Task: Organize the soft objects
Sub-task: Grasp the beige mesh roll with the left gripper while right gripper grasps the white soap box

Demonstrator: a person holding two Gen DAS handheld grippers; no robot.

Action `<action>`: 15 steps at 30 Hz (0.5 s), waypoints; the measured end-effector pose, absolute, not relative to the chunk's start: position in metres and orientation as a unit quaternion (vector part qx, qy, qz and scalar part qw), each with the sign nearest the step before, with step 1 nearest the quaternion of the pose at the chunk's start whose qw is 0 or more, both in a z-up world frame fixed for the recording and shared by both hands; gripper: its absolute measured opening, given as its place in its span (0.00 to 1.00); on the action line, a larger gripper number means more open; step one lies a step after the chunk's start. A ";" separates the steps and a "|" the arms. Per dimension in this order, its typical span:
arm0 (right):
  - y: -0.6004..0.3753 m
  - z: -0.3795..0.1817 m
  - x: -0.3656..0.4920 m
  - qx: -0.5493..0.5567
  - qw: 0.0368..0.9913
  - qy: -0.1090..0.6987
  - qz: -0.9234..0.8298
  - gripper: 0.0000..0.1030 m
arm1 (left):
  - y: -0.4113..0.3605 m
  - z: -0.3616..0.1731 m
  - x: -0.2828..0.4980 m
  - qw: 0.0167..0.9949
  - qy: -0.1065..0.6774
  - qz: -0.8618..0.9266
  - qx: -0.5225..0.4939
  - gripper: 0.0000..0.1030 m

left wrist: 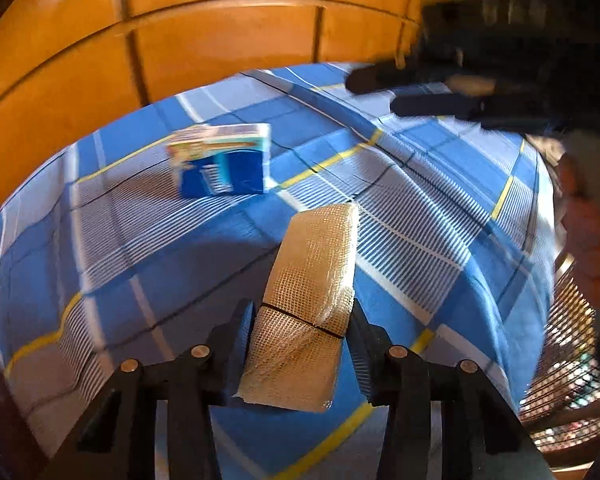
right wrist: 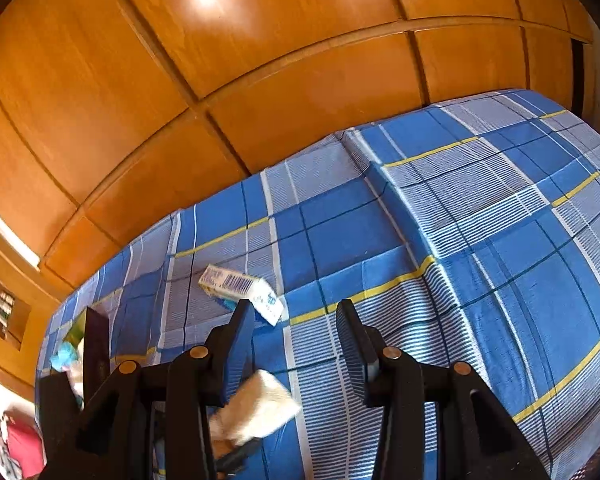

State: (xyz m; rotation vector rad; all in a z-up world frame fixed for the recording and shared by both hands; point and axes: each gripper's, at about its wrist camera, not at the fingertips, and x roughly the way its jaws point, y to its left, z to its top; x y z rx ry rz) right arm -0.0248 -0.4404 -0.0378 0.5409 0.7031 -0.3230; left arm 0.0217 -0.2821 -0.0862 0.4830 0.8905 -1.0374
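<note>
left claw is clamped on a beige mesh-wrapped sponge, held above the blue plaid bed cover; a thin black band is seen across the sponge. right claw is spread wide, nothing gripped. the same sponge is seen blurred below it. a small carton is lying on the cover, well apart from the sponge. orange wood panelling is seen behind the bed.

No legible txt. Carton on bed has barcode & print, too blurred to read; same in left view.
</note>
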 end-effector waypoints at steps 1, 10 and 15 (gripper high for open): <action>-0.438 -0.040 -0.022 0.256 0.891 0.345 -0.149 0.41 | -0.275 -0.083 0.022 0.751 0.411 -0.473 0.208 0.44; -0.376 -0.041 0.028 0.074 0.901 0.421 -0.078 0.41 | -0.188 -0.048 0.033 0.808 0.408 -0.405 0.131 0.45; -0.358 -0.049 0.079 -0.073 0.876 0.474 -0.055 0.49 | -0.148 -0.035 0.037 0.828 0.404 -0.377 0.094 0.45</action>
